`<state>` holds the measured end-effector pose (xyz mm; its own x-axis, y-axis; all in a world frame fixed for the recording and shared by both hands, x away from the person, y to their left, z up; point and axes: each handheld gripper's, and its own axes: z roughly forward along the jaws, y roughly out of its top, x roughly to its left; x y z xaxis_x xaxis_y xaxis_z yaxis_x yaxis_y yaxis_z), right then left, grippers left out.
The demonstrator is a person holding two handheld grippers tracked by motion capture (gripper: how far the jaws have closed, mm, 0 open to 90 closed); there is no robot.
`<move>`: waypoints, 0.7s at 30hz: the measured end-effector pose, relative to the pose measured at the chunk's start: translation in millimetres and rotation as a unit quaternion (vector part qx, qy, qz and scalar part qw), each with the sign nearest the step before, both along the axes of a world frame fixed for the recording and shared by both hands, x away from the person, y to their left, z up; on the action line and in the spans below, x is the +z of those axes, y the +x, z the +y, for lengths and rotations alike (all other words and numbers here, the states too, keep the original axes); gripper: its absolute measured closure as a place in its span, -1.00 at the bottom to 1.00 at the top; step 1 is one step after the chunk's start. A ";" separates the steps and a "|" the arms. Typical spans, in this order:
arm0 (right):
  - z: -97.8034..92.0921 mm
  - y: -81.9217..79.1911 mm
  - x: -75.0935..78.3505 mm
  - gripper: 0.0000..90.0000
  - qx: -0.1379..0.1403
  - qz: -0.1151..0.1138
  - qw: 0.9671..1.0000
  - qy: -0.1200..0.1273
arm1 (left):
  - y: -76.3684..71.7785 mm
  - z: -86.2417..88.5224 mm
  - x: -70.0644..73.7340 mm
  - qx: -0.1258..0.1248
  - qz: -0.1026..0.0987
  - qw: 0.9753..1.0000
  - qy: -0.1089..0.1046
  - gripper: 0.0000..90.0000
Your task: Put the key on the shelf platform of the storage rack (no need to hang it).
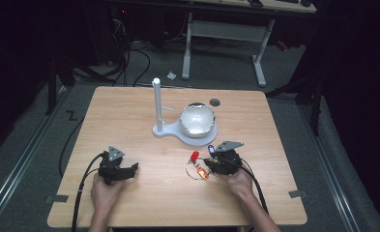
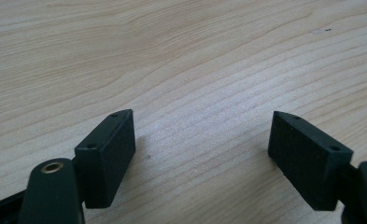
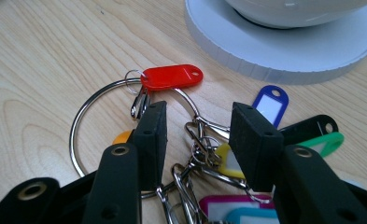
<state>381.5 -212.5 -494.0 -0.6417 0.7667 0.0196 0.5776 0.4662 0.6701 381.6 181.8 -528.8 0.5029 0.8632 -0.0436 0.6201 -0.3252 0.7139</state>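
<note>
A big metal key ring (image 3: 74, 135) lies flat on the wooden table (image 1: 129, 111), carrying several coloured tags: red (image 3: 172, 77), blue (image 3: 271, 103), green (image 3: 323, 142), yellow (image 3: 228, 161) and others. My right gripper (image 3: 199, 109) is low over it, open, with one jaw inside the ring and a metal clasp (image 3: 204, 128) on the table between the jaws. In the high view the ring (image 1: 193, 170) sits just left of the right gripper (image 1: 211, 166). My left gripper (image 2: 202, 121) is open wide over bare wood, at the front left (image 1: 130, 170) of the table.
A white stand with an upright pole (image 1: 156, 104) and a round base (image 3: 284, 56) holding a shiny bowl (image 1: 196, 119) stands just beyond the keys. A small dark disc (image 1: 215, 102) lies behind it. Cables trail from both grippers toward the front edge.
</note>
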 end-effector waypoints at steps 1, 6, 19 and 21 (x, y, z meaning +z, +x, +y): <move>1.0 1.4 -0.9 0.30 0.000 0.002 1.000 -0.001 | 0.0 0.0 0.0 0.000 0.000 1.000 0.000 -0.48; 5.1 5.6 -4.3 0.36 0.004 0.010 1.000 -0.014 | 0.0 0.0 0.0 0.000 0.000 1.000 0.000 -0.48; 7.5 12.6 -13.5 0.69 0.007 0.031 0.999 -0.036 | 0.0 0.1 0.1 0.000 0.001 1.000 0.000 -0.48; 7.8 12.3 -13.1 0.82 0.013 0.028 0.999 -0.042 | 0.0 0.0 0.1 0.000 0.001 1.000 0.000 -0.48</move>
<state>393.7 -204.7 -507.1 -0.6608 0.7506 -0.0073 0.6005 0.5344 0.5949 381.6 181.8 -528.7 0.5035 0.8629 -0.0439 0.6208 -0.3259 0.7130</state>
